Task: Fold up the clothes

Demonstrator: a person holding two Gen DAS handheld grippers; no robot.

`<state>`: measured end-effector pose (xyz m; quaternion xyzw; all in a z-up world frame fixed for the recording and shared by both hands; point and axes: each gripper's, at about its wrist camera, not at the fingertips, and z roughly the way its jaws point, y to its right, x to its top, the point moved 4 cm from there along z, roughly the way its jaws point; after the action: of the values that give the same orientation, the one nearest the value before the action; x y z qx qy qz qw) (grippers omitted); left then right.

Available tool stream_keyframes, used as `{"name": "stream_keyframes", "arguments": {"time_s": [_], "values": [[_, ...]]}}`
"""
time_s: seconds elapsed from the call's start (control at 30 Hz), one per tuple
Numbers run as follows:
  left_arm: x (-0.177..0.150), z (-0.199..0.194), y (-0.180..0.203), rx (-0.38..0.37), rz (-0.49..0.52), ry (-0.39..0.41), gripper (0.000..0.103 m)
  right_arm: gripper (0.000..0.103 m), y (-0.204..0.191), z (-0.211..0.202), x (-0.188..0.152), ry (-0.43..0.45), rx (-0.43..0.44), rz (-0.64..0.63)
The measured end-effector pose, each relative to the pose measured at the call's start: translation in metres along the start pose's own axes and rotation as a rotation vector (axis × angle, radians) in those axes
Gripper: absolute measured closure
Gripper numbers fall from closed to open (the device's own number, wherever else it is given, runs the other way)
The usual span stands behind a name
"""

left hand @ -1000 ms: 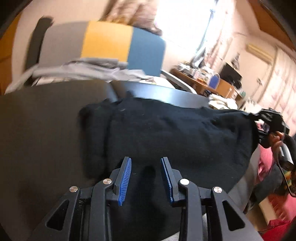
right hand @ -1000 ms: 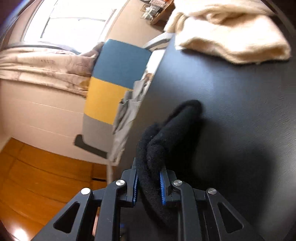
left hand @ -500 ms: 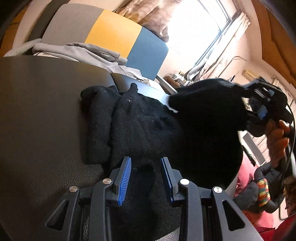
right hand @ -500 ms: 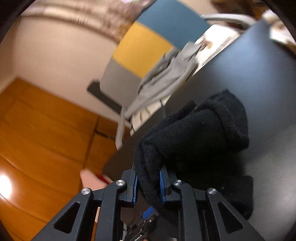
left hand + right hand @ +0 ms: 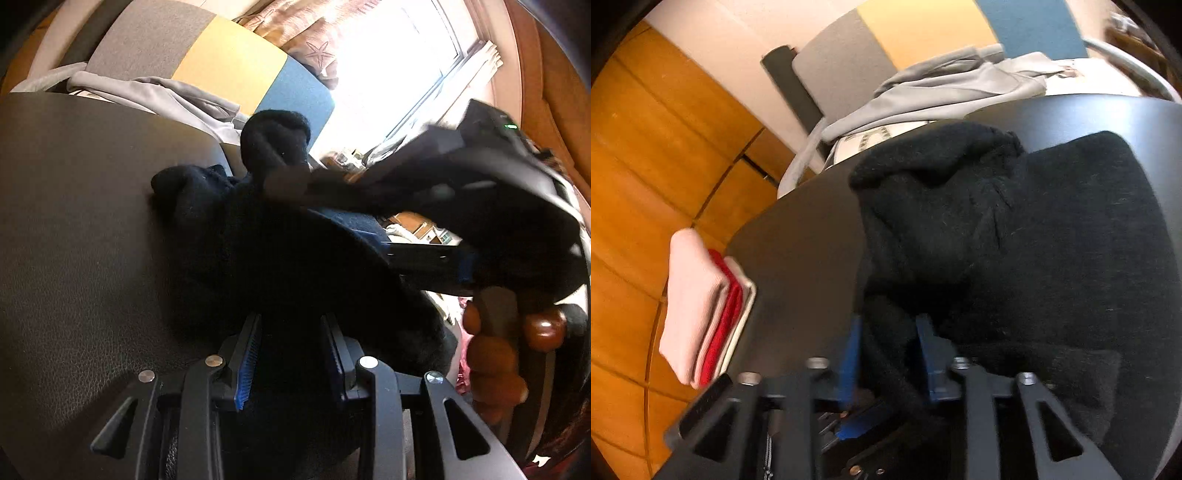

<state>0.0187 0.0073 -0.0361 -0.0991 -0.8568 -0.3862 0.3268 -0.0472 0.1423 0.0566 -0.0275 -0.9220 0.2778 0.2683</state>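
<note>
A black knit garment (image 5: 280, 258) lies bunched on the dark table (image 5: 74, 221). My left gripper (image 5: 290, 354) sits at its near edge, jaws narrow, with the black cloth pinched between the blue pads. The right gripper (image 5: 480, 221), held by a hand (image 5: 491, 354), reaches across above the garment from the right, blurred, and a fold of cloth (image 5: 275, 147) rises at its tip. In the right wrist view the right gripper (image 5: 888, 362) is shut on a strip of the black garment (image 5: 1015, 240), which is doubled over on the table (image 5: 805, 240).
A chair with a grey, yellow and blue back (image 5: 221, 62) stands behind the table, with a grey garment (image 5: 953, 85) draped on it. A folded pink, red and white stack (image 5: 701, 306) lies at the table's left edge. A bright window (image 5: 399, 66) is behind.
The right gripper has swung its held edge of the black garment up and over toward the left, now close above my left gripper. The left gripper kept its place on the near edge.
</note>
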Motion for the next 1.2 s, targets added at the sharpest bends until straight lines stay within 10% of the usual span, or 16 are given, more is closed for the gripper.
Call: {"name": "stream_keyframes", "arguments": {"time_s": [0.4, 0.6, 0.83, 1.2], "values": [[0.002, -0.009, -0.01, -0.077, -0.103, 0.027, 0.069, 0.044, 0.076, -0.136, -0.047, 0.344, 0.018, 0.062], [0.0, -0.024, -0.027, -0.209, -0.331, 0.075, 0.061, 0.045, 0.09, -0.125, -0.068, 0.295, 0.046, 0.084], [-0.006, -0.024, -0.036, -0.411, -0.522, 0.035, 0.044, 0.045, 0.016, -0.074, -0.1, 0.08, 0.147, -0.319], [-0.003, 0.002, 0.018, -0.199, -0.326, -0.18, 0.044, 0.039, 0.009, -0.078, -0.134, 0.055, 0.082, -0.51]]}}
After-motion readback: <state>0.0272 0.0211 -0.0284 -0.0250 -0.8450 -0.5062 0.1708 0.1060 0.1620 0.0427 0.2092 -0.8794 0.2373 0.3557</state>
